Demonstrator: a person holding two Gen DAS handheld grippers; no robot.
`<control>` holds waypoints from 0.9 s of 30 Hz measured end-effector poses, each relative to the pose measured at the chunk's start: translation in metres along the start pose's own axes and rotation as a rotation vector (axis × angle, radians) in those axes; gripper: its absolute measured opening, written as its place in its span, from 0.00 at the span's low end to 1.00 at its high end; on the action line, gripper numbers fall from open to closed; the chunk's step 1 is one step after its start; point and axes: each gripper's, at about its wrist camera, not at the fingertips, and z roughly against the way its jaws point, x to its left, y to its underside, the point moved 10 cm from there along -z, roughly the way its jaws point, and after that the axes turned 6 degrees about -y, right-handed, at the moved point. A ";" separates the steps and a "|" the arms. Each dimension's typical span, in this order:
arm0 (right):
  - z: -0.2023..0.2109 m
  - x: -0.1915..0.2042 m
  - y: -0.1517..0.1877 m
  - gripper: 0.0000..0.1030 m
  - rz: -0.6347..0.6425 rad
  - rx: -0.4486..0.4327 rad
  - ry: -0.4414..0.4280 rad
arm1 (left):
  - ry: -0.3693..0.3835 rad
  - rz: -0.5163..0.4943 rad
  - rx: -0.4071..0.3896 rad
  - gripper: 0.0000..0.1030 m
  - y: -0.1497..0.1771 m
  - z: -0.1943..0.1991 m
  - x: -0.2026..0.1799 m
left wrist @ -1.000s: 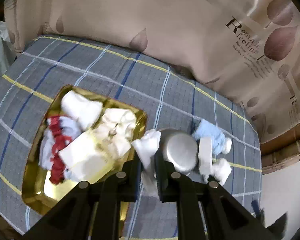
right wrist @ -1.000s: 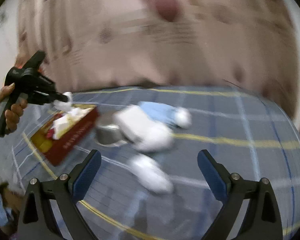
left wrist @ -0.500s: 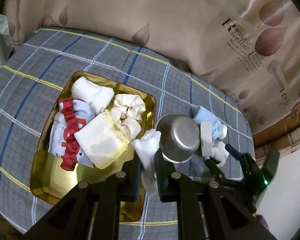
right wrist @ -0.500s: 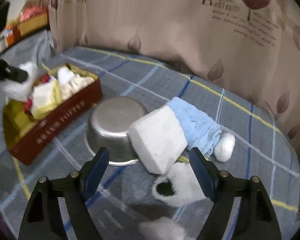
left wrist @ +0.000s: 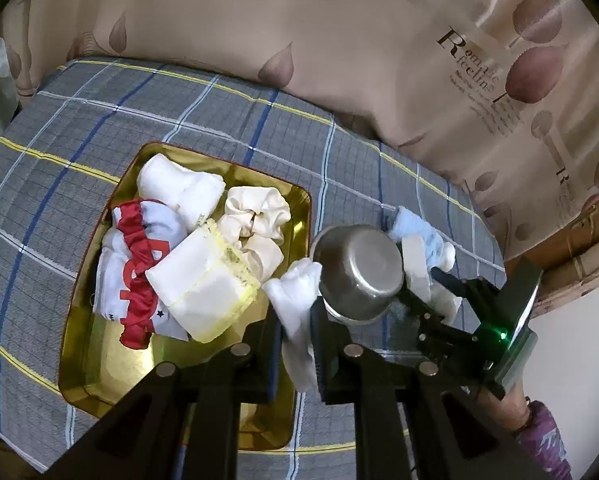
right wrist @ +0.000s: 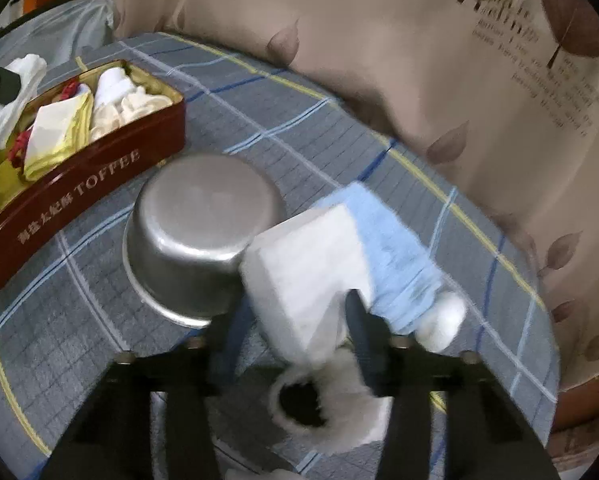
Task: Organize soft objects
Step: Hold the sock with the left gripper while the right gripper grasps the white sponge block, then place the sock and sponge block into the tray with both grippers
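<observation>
My left gripper [left wrist: 295, 320] is shut on a white sock [left wrist: 295, 292] that hangs over the near right edge of the gold tin [left wrist: 99, 360]. Several folded soft things lie in the tin: white socks, a red-trimmed cloth [left wrist: 139, 268] and a cream scrunchie [left wrist: 255, 216]. My right gripper [right wrist: 293, 306] is closing its jaws around a white foam block [right wrist: 303, 256], and the fingers pinch the block's lower end. The block leans on a light blue sock [right wrist: 395, 252], with a fluffy white bootie [right wrist: 339, 400] just in front.
An upturned steel bowl [right wrist: 195, 232] stands between the tin's red wall [right wrist: 79, 196] and the foam block, touching the block. Everything rests on a grey plaid bedcover [left wrist: 203, 120]. A beige printed cushion [left wrist: 299, 40] rises behind. A person's sleeve [left wrist: 547, 444] shows at lower right.
My right gripper swung down to the foam block and its jaws narrowed from wide open to around it. The left gripper shifted slightly, still holding the white sock.
</observation>
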 end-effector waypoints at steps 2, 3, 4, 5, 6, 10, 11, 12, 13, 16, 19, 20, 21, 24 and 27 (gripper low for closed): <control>0.001 -0.001 0.000 0.31 -0.020 -0.014 -0.014 | -0.005 -0.006 0.002 0.14 0.001 0.000 0.001; 0.004 -0.002 0.000 0.29 -0.039 -0.026 -0.029 | -0.009 -0.006 0.001 0.14 0.000 0.000 0.002; 0.007 -0.002 -0.001 0.28 -0.051 -0.039 -0.036 | -0.011 -0.003 0.000 0.14 0.000 -0.001 0.003; 0.012 -0.004 -0.003 0.26 -0.061 -0.057 -0.038 | -0.009 0.000 0.001 0.14 0.000 -0.001 0.004; 0.018 -0.005 -0.004 0.26 -0.073 -0.073 -0.043 | -0.008 0.002 0.003 0.14 0.001 -0.001 0.005; 0.044 -0.009 -0.015 0.26 -0.144 -0.151 -0.086 | -0.015 0.005 -0.002 0.14 0.002 0.001 0.009; 0.050 -0.010 -0.017 0.26 -0.160 -0.170 -0.096 | -0.018 0.006 -0.004 0.14 0.001 0.001 0.010; 0.059 -0.009 -0.020 0.26 -0.178 -0.194 -0.107 | -0.020 0.009 -0.007 0.14 0.001 0.002 0.012; 0.065 -0.009 -0.022 0.26 -0.191 -0.212 -0.116 | -0.020 0.014 -0.007 0.14 0.002 0.003 0.015; 0.084 -0.003 -0.029 0.26 -0.219 -0.264 -0.142 | -0.021 0.024 -0.007 0.14 0.004 0.005 0.020; 0.102 0.006 -0.035 0.26 -0.234 -0.311 -0.166 | -0.030 0.021 -0.001 0.14 0.010 0.004 0.025; 0.108 0.010 -0.038 0.26 -0.238 -0.328 -0.179 | -0.031 0.019 0.003 0.14 0.013 0.003 0.027; 0.112 0.013 -0.039 0.26 -0.238 -0.337 -0.187 | -0.028 0.017 0.006 0.14 0.015 0.002 0.027; 0.122 0.026 -0.044 0.26 -0.236 -0.358 -0.214 | -0.020 -0.021 0.006 0.14 0.023 -0.002 0.024; 0.128 0.039 -0.048 0.26 -0.229 -0.373 -0.234 | -0.054 -0.081 0.000 0.18 0.028 -0.011 0.020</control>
